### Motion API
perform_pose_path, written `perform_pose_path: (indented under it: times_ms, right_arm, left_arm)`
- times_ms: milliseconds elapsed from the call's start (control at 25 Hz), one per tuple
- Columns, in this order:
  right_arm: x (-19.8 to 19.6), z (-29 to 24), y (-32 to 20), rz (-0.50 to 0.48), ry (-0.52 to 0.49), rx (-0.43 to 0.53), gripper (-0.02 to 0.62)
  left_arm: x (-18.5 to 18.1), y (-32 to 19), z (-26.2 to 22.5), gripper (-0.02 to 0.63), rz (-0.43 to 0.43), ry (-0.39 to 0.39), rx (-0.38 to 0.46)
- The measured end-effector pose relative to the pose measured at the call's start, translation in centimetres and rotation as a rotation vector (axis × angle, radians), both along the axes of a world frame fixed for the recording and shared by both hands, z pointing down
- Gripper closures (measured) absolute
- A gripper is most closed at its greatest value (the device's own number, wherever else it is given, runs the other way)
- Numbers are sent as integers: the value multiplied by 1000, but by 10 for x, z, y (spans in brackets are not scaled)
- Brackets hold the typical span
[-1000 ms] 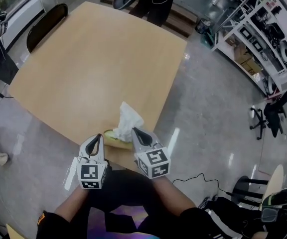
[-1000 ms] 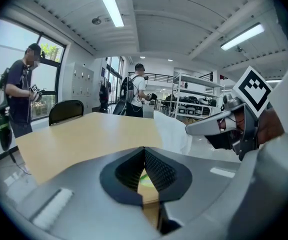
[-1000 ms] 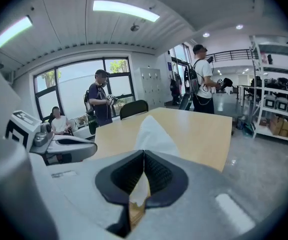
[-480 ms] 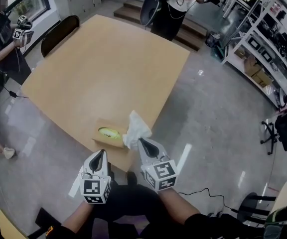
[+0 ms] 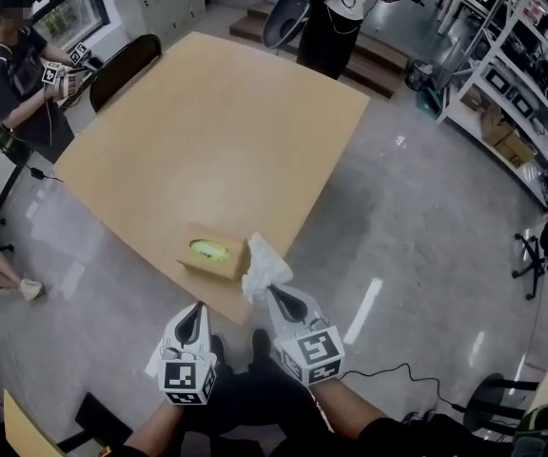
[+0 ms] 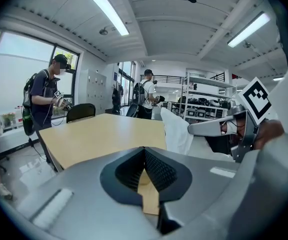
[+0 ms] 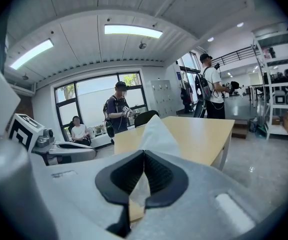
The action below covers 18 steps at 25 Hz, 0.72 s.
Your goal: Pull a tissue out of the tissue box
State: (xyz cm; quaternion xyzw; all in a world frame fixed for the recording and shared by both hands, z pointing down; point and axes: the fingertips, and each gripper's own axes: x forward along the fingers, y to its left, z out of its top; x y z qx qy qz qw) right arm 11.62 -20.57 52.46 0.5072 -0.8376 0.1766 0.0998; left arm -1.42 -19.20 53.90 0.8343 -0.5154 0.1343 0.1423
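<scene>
Two grippers are hovering at the tabletop's point(image 5: 207, 131) near corner, right gripper point(image 5: 272, 291) clamping the tissue point(image 5: 263, 265) beside the tissue box point(image 5: 212, 252), left gripper point(image 5: 196, 307) closed empty.

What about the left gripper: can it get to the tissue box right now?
Probably yes. The left gripper, jaws shut and empty, points at the tissue box at the corner of the table just ahead, with nothing between them. The right gripper holds the tissue off to one side.
</scene>
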Motion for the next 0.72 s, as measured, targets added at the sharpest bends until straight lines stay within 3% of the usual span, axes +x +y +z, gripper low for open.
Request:
perform_pose_path:
  times_ms: [280,480,720]
  right_arm:
    - [-30,-7,19,-10,-19,39,600]
    - [-34,-9,31,50,-14,46,600]
    - [-64,-11,60,122,19,54,600]
  left_arm:
    - [-7,9,-2,588,54,10,12]
    - [-10,19,-9,588,106,9,42]
    - [-54,38,-19,588,104,38,94]
